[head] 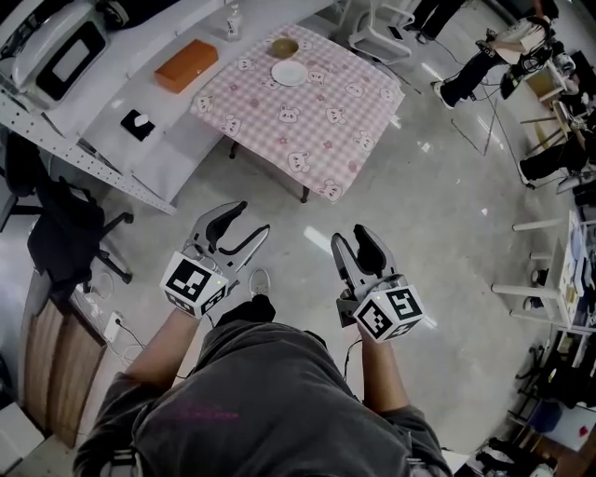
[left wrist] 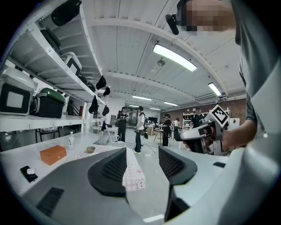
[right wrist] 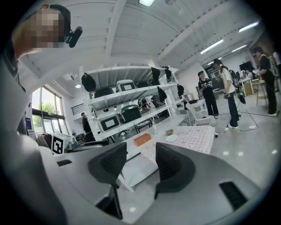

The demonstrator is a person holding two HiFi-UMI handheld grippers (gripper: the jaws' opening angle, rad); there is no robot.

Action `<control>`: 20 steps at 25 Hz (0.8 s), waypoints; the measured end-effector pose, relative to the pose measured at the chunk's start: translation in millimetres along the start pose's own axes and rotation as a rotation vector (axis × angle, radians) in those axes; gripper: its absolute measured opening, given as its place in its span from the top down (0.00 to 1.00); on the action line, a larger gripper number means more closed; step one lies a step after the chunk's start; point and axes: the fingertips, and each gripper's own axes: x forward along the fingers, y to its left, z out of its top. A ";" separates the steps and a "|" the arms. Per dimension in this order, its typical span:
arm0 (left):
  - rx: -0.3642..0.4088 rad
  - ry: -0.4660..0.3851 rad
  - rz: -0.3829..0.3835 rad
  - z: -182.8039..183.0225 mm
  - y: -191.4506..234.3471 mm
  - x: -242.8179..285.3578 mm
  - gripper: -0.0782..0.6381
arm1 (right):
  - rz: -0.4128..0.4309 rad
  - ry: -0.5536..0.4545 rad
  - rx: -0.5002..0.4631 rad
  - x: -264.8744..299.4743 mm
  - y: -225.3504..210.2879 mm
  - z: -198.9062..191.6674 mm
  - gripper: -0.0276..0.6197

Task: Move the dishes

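A white plate (head: 289, 73) and a brown bowl (head: 284, 47) sit at the far end of a table with a pink checked cloth (head: 307, 121). My left gripper (head: 250, 221) and right gripper (head: 353, 237) are held side by side over the bare floor, well short of the table, both pointing toward it. Both are open with nothing between the jaws. In the left gripper view (left wrist: 142, 165) the bowl (left wrist: 90, 149) shows small and far off. In the right gripper view (right wrist: 141, 165) the plate (right wrist: 171, 138) and bowl (right wrist: 169, 132) lie far ahead on the cloth.
An orange box (head: 186, 63) and a small bottle (head: 232, 23) stand on the white counter (head: 130, 84) left of the table. Shelving with appliances (right wrist: 123, 114) runs along that side. A white chair (head: 382, 33) and several people (left wrist: 139, 127) stand beyond. An office chair (head: 65, 238) is at left.
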 end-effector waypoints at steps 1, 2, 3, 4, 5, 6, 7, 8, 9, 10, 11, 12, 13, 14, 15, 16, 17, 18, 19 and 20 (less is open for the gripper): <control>-0.002 0.000 -0.003 1.3 8.3 2.2 0.57 | -0.003 0.000 0.000 8.1 0.3 2.6 0.66; -0.002 -0.001 -0.006 3.1 16.1 4.3 0.57 | -0.006 0.000 -0.001 15.8 0.8 5.5 0.66; -0.002 -0.002 -0.010 5.2 23.5 6.1 0.57 | -0.008 -0.001 -0.002 23.2 1.5 8.3 0.66; -0.002 -0.004 -0.012 7.3 30.5 7.9 0.57 | -0.009 -0.001 -0.002 30.2 2.2 10.9 0.66; -0.002 -0.005 -0.015 9.3 37.1 9.6 0.57 | -0.011 -0.001 -0.003 36.9 2.8 13.0 0.66; -0.001 -0.007 -0.016 11.1 43.4 11.3 0.57 | -0.012 0.000 -0.003 43.4 3.3 14.7 0.66; 0.000 -0.009 -0.016 12.7 49.5 12.8 0.57 | -0.012 0.001 -0.003 49.9 3.6 16.3 0.66; 0.000 -0.011 -0.016 14.2 55.3 14.3 0.57 | -0.013 0.001 -0.003 56.2 3.9 17.9 0.66; 0.001 -0.012 -0.015 15.6 60.7 15.5 0.57 | -0.013 0.001 -0.003 62.0 4.2 19.7 0.66; 0.001 -0.013 -0.015 16.9 65.7 16.6 0.57 | -0.012 0.001 -0.004 67.2 4.5 21.6 0.66; 0.002 -0.014 -0.014 18.2 70.1 17.6 0.57 | -0.012 0.000 -0.005 71.9 4.8 23.8 0.66; 0.003 -0.014 -0.012 19.4 74.2 18.5 0.57 | -0.012 -0.001 -0.006 76.3 5.2 26.2 0.66; 0.004 -0.016 -0.011 20.7 78.1 19.4 0.57 | -0.010 -0.003 -0.007 80.7 5.5 28.2 0.66; 0.005 -0.017 -0.009 21.8 82.0 20.3 0.57 | -0.008 -0.003 -0.009 85.1 5.6 29.5 0.66; 0.005 -0.019 -0.007 22.7 85.6 21.2 0.57 | -0.005 -0.004 -0.010 89.2 5.4 30.2 0.66; 0.005 -0.020 -0.005 23.5 88.8 22.1 0.57 | -0.003 -0.004 -0.010 92.8 5.1 30.7 0.66; 0.006 -0.021 -0.004 24.3 91.4 23.1 0.57 | -0.001 -0.005 -0.009 96.0 4.7 31.3 0.66; 0.008 -0.021 -0.003 25.3 93.8 24.1 0.57 | 0.000 -0.007 -0.008 98.9 4.2 32.1 0.66; 0.010 -0.022 -0.003 26.4 96.0 25.1 0.57 | 0.002 -0.008 -0.007 101.6 3.8 33.1 0.66; 0.012 -0.022 -0.002 27.5 98.2 26.1 0.57 | 0.003 -0.010 -0.006 104.3 3.1 34.2 0.66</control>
